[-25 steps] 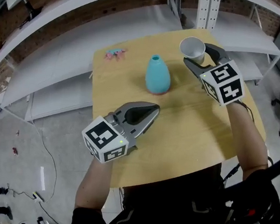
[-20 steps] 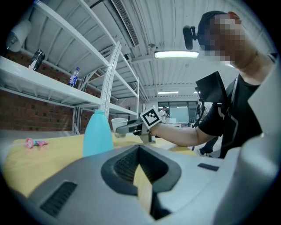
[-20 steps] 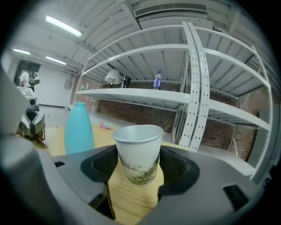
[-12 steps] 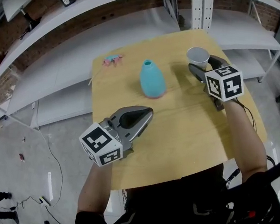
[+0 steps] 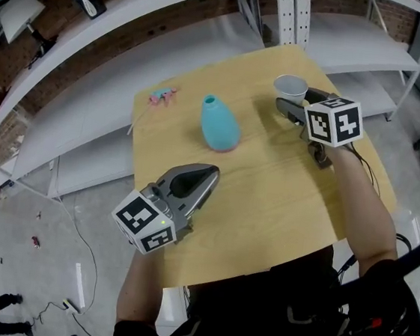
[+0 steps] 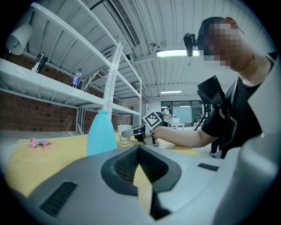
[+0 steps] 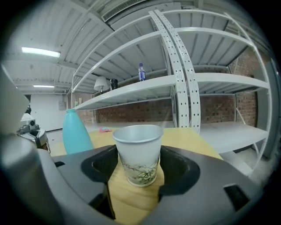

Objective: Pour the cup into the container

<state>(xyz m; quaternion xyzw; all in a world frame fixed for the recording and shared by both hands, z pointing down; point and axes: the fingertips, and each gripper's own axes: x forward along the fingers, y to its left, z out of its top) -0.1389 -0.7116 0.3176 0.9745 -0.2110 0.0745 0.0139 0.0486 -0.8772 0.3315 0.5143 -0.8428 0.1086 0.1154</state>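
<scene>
Pale wood makes up the counter (image 5: 281, 202) in front of me. Over its near left part I hold my left gripper (image 5: 211, 173), its fingers brought together on nothing, tips pointing towards the far side. Beyond it, near the far left corner, lies a small pink object (image 5: 160, 96), too small to make out. Right of that, a turquoise bottle-shaped vase (image 5: 219, 124) stands upright, its narrow mouth open. Further right, well apart from the vase, a white paper cup with a green leaf print (image 5: 290, 86) stands upright on the counter, and my right gripper (image 5: 293, 98) has its fingers spread wide, set against either side of it.
</scene>
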